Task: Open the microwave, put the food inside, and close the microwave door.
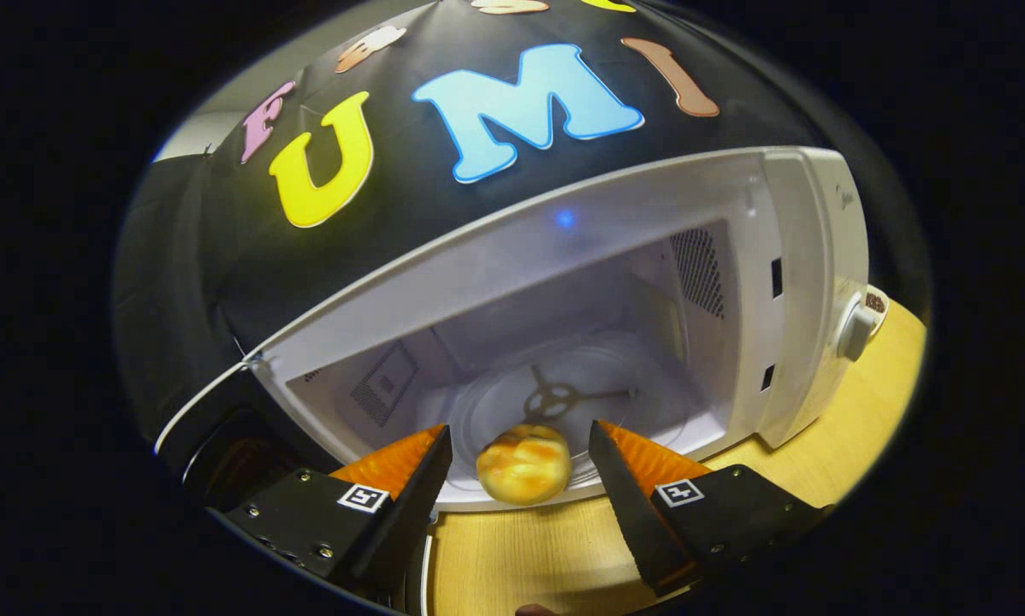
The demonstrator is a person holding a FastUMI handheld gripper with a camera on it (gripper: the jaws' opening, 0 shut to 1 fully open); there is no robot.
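- Centrally, low in the frame, the claw (519,445) stands spread wide, its two fingers (410,488) well apart and pressing on nothing.
- Food: a round, golden-brown bun (524,463) sits between the two fingertips, touching neither; it rests at the front lip of the microwave (564,257) cavity, at the near edge of the glass turntable (581,385).
- Microwave: a white appliance spanning the middle of the frame, tilted in this view, its cavity open toward the camera; a three-armed turntable hub (553,398) shows at the plate's centre.
- Door (213,428): swung open at the lower left of the frame, dark, seen nearly edge-on beside the left finger.
- Control panel: at the right of the frame, bearing a round white knob (855,332).
- Vent grille (699,269): perforated patch on the cavity's right inner wall.
- Tabletop (530,556): pale wood, carrying the microwave, visible along the lower and right parts of the frame beneath the fingers.
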